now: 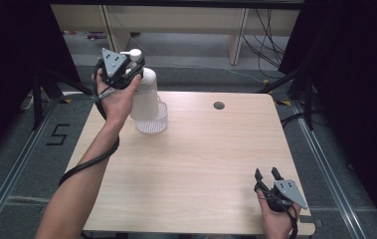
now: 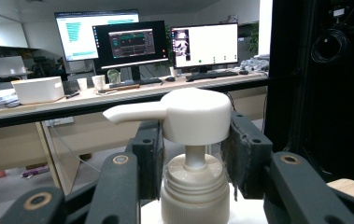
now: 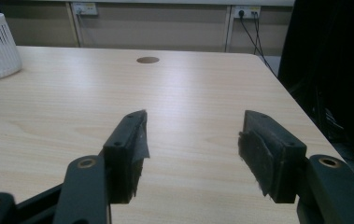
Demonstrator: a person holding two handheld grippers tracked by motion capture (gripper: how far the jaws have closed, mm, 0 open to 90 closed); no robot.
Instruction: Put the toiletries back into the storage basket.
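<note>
surface: light wood-grain worktop (image 1: 191,159), square with rounded corners | feature: round cable hole (image 1: 219,105) near the far edge | on it: white perforated basket (image 1: 152,122) at the far left, a white pump bottle (image 1: 145,97) standing inside it | near right corner: right tool (image 1: 268,175) resting low, touch unclear

This is a lab or research office set up for recording. A pale wood-grain table with a round cable hole (image 1: 219,105) stands on grey carpet between black curtains (image 1: 355,74) and metal floor rails (image 1: 325,164), with a black number five taped on the floor (image 1: 57,134). Behind it runs a long pale wooden desk (image 2: 118,95) carrying three lit computer monitors (image 2: 130,43), keyboards, paper cups and a white storage box (image 2: 38,88). Wall sockets with plugged black cables (image 3: 247,14) line the far wall.
</note>
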